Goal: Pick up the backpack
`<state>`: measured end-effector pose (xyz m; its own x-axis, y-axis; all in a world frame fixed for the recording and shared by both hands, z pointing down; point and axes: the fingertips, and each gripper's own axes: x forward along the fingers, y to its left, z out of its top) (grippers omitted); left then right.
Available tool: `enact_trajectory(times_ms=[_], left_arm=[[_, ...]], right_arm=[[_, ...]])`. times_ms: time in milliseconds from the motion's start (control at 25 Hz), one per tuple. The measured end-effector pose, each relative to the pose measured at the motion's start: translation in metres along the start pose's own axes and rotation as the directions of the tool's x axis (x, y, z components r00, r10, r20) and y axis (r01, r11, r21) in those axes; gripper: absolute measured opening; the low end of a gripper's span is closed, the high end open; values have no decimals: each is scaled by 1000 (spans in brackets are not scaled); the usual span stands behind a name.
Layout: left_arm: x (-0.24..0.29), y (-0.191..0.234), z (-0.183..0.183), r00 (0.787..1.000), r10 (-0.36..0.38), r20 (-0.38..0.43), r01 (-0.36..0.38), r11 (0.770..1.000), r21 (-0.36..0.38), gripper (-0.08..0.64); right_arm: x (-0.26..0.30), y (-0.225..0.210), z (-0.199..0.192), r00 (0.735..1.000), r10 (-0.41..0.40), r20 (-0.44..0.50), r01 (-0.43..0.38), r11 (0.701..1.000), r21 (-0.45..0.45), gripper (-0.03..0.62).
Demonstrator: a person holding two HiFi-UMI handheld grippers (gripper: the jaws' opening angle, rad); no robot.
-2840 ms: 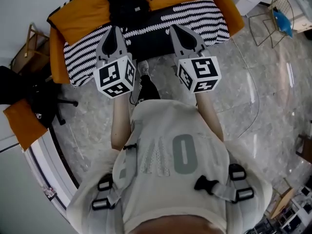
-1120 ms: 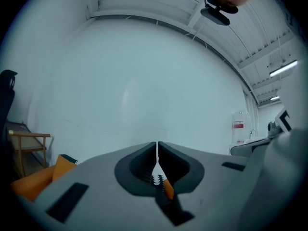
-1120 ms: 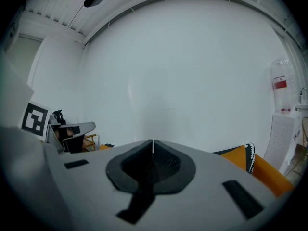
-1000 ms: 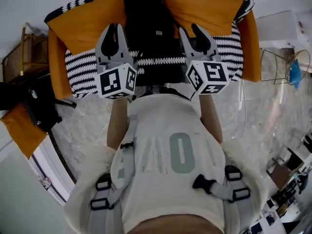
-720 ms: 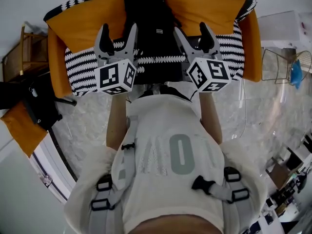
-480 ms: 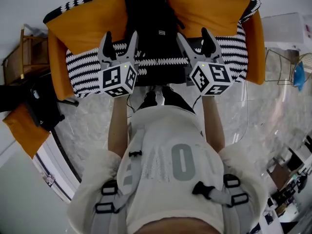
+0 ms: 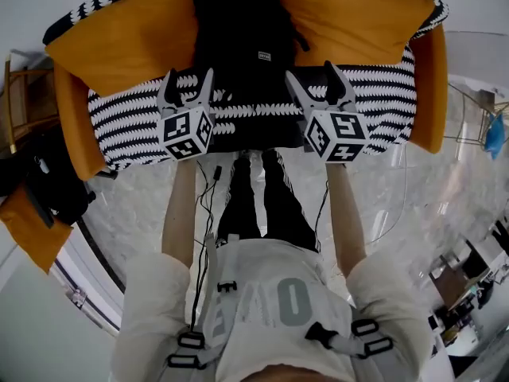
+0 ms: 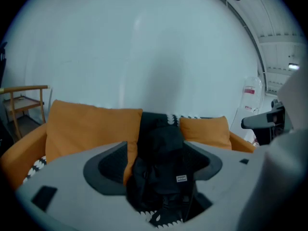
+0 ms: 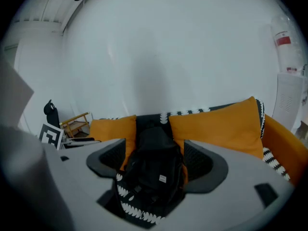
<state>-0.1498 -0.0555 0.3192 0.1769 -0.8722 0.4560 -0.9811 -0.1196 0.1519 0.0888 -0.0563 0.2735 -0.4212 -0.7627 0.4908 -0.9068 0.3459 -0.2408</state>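
While the left tongs (image 7: 189, 82) and right tongs (image 7: 312, 76) gape wide and empty, the black backpack (image 7: 242, 46) stands upright against the sofa (image 7: 119, 114) back, ahead and between them, about equally near both.

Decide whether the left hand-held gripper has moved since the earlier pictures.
Yes: the left hand-held gripper dropped from the orange cushion to the striped seat.

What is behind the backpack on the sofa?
A black-and-white throw shows just above the backpack, with orange cushions on either side and a white wall beyond. The backrest directly behind the pack is covered.
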Motion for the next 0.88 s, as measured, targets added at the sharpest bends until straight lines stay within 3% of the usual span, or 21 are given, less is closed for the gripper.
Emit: enact_trajectory(times_ms=[240, 440, 560, 800, 880], left_arm=[[66, 38, -121, 983, -10, -181, 14, 1000, 20, 341], [113, 51, -204, 955, -17, -296, 4, 999, -47, 341], [130, 55, -235, 949, -29, -314, -7, 994, -113, 341], [145, 66, -271, 924, -24, -381, -13, 996, -93, 339], [148, 66, -277, 918, -49, -393, -2, 992, -127, 335]], right_arm=[[71, -28, -99, 993, -13, -118, 19, 998, 51, 368], [123, -50, -182, 974, -5, -227, 30, 993, 110, 368], [146, -63, -222, 960, 1, -281, 38, 991, 130, 368], [176, -76, -271, 936, 2, -352, 48, 990, 133, 357], [183, -77, -280, 932, 4, -361, 52, 988, 147, 337]])
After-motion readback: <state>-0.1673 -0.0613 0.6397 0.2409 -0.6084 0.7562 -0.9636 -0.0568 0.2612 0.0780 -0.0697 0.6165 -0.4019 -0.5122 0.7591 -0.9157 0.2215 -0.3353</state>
